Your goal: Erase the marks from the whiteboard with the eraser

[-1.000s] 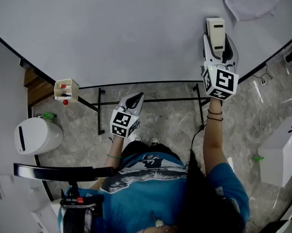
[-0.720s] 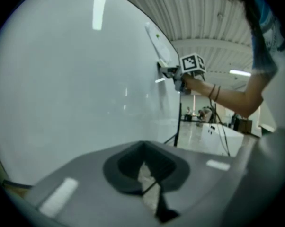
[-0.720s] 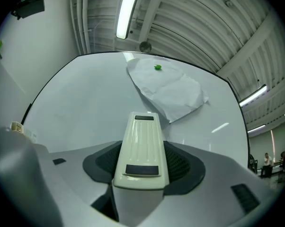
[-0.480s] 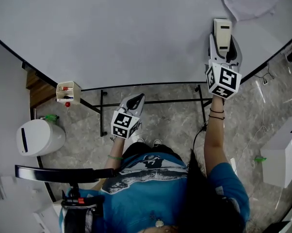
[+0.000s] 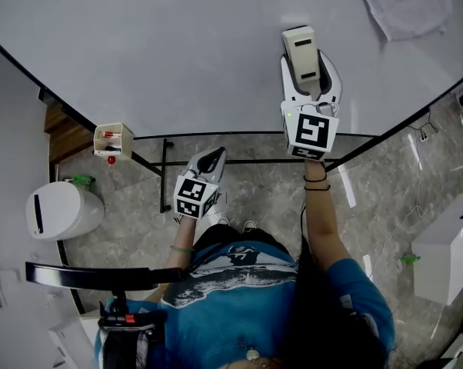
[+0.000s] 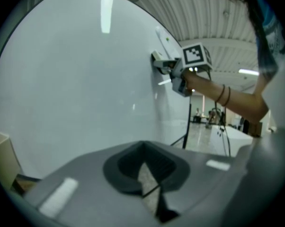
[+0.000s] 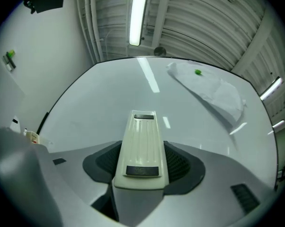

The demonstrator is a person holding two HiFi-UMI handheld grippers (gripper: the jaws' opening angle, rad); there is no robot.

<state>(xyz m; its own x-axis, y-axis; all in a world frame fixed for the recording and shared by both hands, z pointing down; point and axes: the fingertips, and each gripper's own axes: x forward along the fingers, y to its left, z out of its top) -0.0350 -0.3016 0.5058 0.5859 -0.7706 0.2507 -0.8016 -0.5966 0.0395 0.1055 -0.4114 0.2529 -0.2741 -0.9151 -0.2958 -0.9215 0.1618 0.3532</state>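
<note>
The right tongs point(image 5: 310, 68), clamped on the eraser point(image 5: 301, 46), have slid left along the whiteboard point(image 5: 170, 44) toward upper centre, while the left tongs point(image 5: 210, 158) stay low, closed and empty.

Head view: steeply down on whiteboard point(image 5: 178, 52), shared by all. L gripper view: low, toward right gripper point(image 6: 165, 66). R gripper view: close behind eraser point(image 7: 141, 148), facing board.

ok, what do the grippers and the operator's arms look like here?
Both the left gripper and right gripper are light grey shells with dark ribbed lining at the jaws, each carrying a white cube of black square markers. Short blue T-shirt sleeves; two thin dark bands on the right wrist, a green band on the left.
</note>
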